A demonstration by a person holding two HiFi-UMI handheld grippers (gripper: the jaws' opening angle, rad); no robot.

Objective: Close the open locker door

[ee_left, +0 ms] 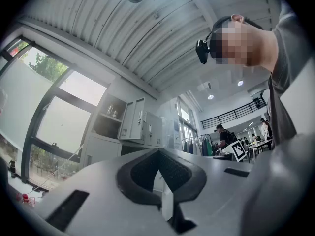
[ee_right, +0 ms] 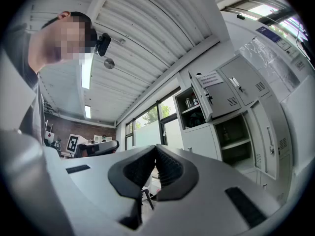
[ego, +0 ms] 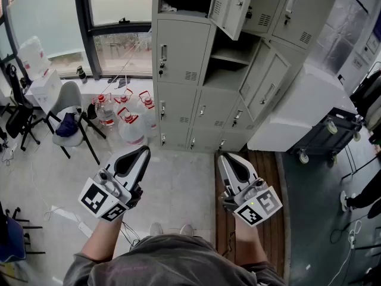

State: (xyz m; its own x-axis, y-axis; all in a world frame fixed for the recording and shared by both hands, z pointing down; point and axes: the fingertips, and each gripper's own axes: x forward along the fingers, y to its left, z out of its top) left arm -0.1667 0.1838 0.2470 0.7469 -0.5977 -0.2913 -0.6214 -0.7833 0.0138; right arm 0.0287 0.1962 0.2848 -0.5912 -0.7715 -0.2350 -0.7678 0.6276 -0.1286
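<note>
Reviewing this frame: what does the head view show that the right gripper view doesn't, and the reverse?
Head view only: red-capped water jugs on the floor, a grey chair and a wheeled cart. Right gripper view only: the ceiling light strip, and a paper notice on the open upper door. Both: the lockers with that door open, and the right gripper, jaws together.

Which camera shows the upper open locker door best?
The right gripper view: the upper open locker door shows whole, note included. Head view crops the door from above; left gripper view shows it small.
</note>
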